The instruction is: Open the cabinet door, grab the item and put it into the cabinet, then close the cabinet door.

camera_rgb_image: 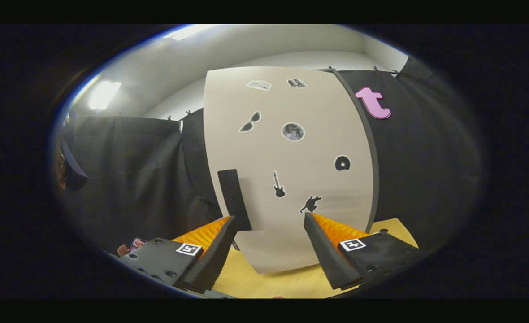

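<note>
The tongs were spread wide, holding nothing, facing the cabinet door, which stood shut on the yellow surface. The door's black handle was just beyond the left finger's tip. Small stickers dotted the door, a guitar sticker right of the handle.

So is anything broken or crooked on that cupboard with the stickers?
Nothing stands out. The cabinet door looks whole, its stickers lie flat, and the dark handle sits near its edge. The door's curve is just the lens. The gripper is open just ahead of it.
</note>
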### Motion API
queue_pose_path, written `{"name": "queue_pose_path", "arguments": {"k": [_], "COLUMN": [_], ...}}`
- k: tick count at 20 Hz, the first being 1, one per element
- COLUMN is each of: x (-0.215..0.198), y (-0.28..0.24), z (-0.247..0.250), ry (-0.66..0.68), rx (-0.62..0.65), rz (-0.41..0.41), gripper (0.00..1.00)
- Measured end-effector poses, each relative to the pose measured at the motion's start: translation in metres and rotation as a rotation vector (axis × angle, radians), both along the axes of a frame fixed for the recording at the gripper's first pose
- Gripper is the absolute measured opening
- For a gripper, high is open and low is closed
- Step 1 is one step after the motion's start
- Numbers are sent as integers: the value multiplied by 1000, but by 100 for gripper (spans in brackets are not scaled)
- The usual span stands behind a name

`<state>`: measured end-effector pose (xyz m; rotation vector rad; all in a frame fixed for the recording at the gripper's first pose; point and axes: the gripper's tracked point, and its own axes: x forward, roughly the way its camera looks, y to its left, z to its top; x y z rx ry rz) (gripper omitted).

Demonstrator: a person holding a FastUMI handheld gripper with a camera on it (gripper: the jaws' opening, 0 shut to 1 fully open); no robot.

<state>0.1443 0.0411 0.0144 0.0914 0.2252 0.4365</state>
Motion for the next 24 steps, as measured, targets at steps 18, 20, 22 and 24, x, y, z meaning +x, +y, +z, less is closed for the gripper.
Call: {"name": "queue_pose_path", "arguments": {"k": [18,20,22,24], "x": [89,102,109,118], "y": [69,65,61,60], "z": [-49,-51,-56,-61], "ry": [15,-21,-32,-43], "rx": [-108,-133,-166,-200], "rz": [-4,-34,-61,-85], "gripper": [97,95,95,97]}}
